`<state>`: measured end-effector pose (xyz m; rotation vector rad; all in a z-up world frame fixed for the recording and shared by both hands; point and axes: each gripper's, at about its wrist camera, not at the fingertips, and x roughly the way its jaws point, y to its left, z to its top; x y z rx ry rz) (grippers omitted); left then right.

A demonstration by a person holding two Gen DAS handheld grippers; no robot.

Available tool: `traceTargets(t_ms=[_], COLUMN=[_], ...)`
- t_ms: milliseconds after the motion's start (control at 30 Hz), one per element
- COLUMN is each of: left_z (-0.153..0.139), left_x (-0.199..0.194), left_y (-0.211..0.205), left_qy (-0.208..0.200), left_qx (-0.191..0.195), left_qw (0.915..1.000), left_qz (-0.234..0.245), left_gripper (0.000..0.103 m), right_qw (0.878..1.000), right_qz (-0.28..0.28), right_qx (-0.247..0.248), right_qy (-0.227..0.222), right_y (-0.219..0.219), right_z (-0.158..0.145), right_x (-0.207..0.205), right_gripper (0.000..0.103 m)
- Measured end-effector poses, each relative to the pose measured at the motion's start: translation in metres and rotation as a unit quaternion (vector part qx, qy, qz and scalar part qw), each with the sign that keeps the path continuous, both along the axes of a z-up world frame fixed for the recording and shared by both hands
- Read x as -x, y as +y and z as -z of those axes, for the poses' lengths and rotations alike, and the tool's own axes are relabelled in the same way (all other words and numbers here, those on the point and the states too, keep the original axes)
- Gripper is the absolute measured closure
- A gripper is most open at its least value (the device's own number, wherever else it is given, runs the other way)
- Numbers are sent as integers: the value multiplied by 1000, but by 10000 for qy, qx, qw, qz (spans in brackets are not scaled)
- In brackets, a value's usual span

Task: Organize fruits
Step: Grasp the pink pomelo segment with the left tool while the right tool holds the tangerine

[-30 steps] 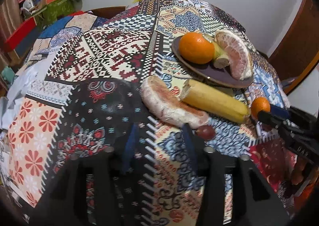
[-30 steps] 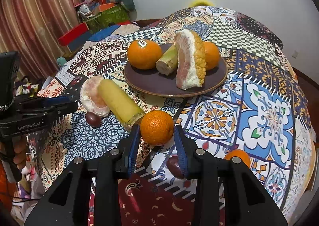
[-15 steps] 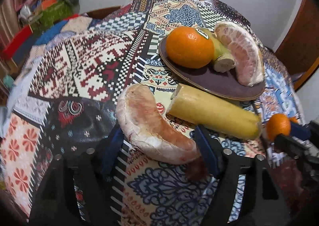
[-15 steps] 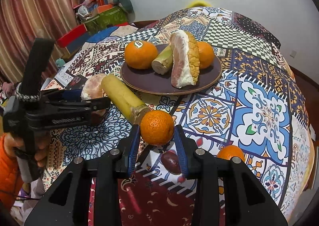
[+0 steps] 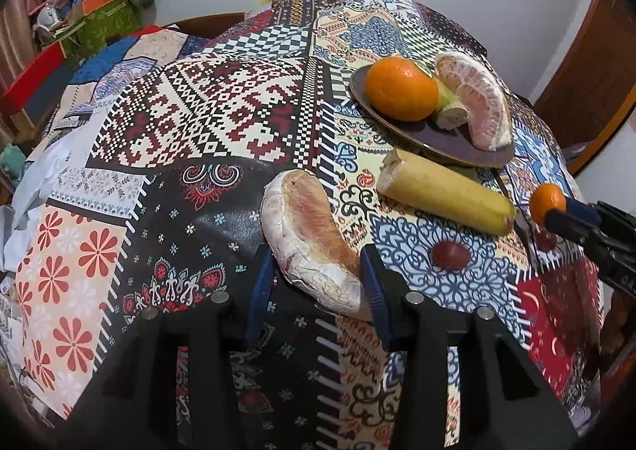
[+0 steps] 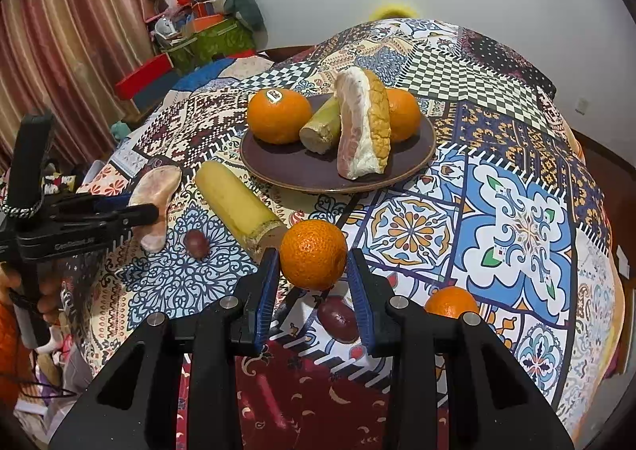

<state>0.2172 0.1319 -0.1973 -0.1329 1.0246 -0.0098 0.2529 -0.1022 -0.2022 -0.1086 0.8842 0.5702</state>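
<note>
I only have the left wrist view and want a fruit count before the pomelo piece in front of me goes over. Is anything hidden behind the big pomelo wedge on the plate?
Observer: Yes. A second orange sits on the plate behind the pomelo wedge.
Operator: Any loose fruit I can't see near the right hand-held gripper?
Observer: A loose mandarin lies on the cloth just to the right of its fingers.
Operator: Is that gripper really gripping its fruit?
Observer: The right hand-held gripper has both pads against the sides of the held mandarin.
</note>
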Motion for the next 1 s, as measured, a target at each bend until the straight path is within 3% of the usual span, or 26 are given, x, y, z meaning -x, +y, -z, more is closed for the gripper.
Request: traceTargets(t_ms=[167, 467, 567, 933, 967, 1000], left_z=[4, 10, 8, -30, -36, -39], left_x=[-10, -31, -29, -12, -12, -13], left_y=[0, -12, -11, -19, -20, -22], left_qy=[158, 10, -18, -491, -562, -614], left_qx=[104, -302, -263, -195, -173, -164], left_qw=[9997, 9992, 9993, 9984, 9981, 9978], left_qz=[-143, -260, -273, -219, -197, -182], left_gripper=[58, 61, 62, 65, 70, 81], right_qw=[10000, 9999, 9999, 9993, 9992, 9990], right_qz=[9, 107, 142, 240, 243, 255], right_qx=[12, 10, -8, -62, -67, -75], right_qy=[-26, -54, -63, -280, -304, -345], right_y=[2, -4, -7, -13, -14, -15], right_z=[-1, -2, -4, -21, -23, -26], right_x=[-1, -7, -7, -1, -2, -2], right_gripper=[71, 71, 71, 71, 71, 71])
